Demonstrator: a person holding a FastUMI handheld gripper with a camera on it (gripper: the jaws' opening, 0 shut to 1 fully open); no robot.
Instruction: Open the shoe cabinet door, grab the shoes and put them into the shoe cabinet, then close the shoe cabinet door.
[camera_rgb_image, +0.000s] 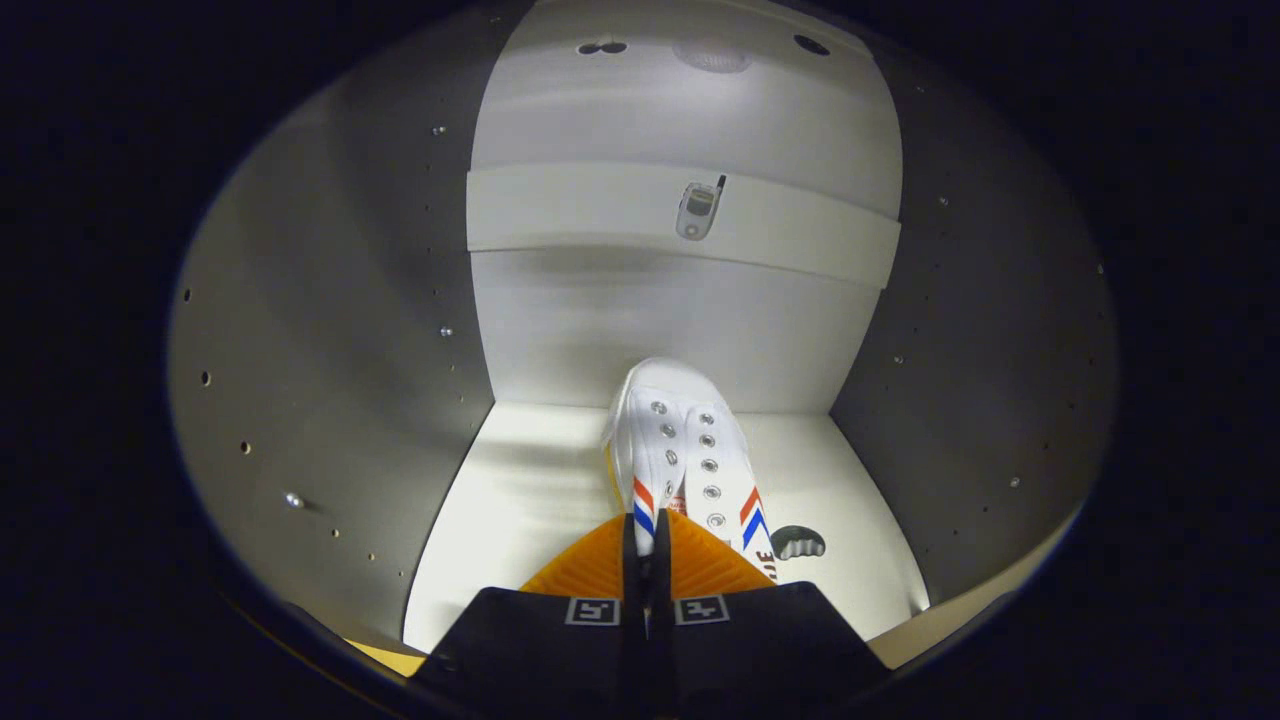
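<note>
I look into the open shoe cabinet (330, 380), a white box with grey-lit side walls. A white canvas shoe (690, 450) with metal eyelets and red and blue stripes points toe-first toward the back wall, just above or on the cabinet floor (520, 500). My gripper (647, 545) is shut on the shoe's left side wall at its heel end; the fingers meet with only the thin canvas between them. The shoe's heel is hidden behind the fingers.
A shelf rail (600, 210) crosses the back wall, with a small phone-shaped sticker (698, 210) on it. Rows of small peg holes dot both side walls. A dark round mark (797, 542) lies on the floor right of the shoe.
</note>
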